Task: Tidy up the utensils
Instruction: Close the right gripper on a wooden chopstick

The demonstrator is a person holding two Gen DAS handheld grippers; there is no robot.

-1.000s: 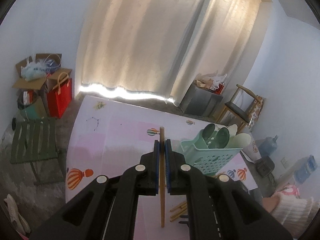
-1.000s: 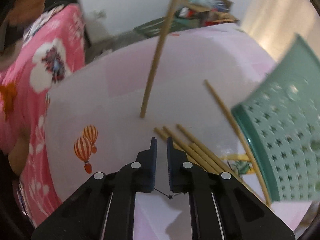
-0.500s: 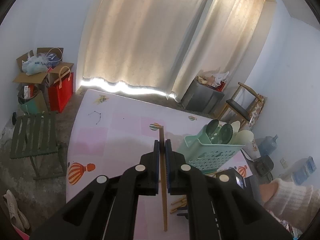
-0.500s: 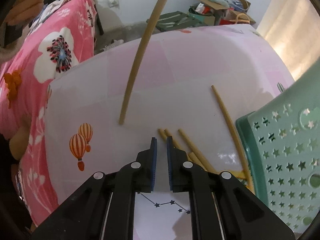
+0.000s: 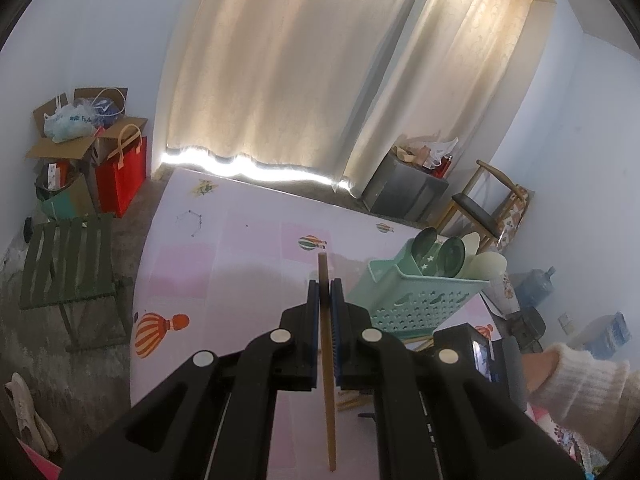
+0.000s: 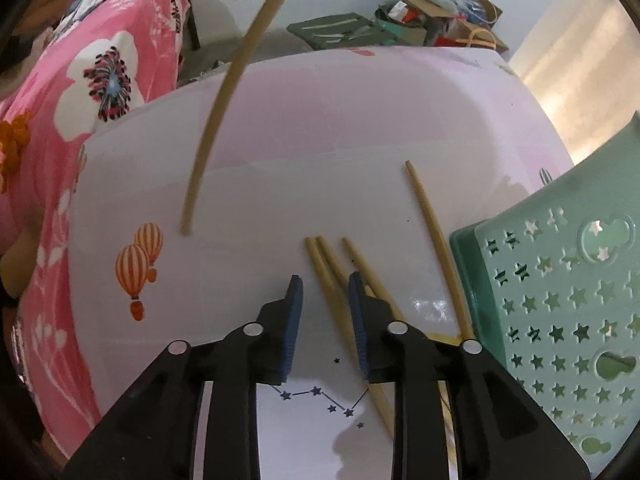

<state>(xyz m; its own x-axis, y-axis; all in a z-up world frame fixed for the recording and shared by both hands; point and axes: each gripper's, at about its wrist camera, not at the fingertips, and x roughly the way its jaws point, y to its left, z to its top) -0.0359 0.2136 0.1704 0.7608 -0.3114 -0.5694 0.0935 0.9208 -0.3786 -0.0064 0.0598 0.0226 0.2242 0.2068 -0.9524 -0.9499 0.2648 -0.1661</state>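
Cream curtains (image 5: 320, 72) hang behind the balloon-printed worktop (image 5: 240, 256). A red bag (image 5: 120, 176) and cardboard boxes (image 5: 80, 136) stand beside a green slatted stool (image 5: 68, 260); a wooden chair (image 5: 488, 204) stands opposite.

- Left wrist view looks slantwise across the pink balloon-print desk (image 5: 240, 264) toward cream curtains (image 5: 320, 80).
- Right wrist view looks steeply down, close.
- Both share the mint perforated plastic basket (image 5: 416, 304) (image 6: 560, 312).

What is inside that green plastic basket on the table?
The green basket holds two dark green round pieces and pale cream ones, probably spoons or ladles, sticking out on top. Their lower parts are hidden by the basket wall.
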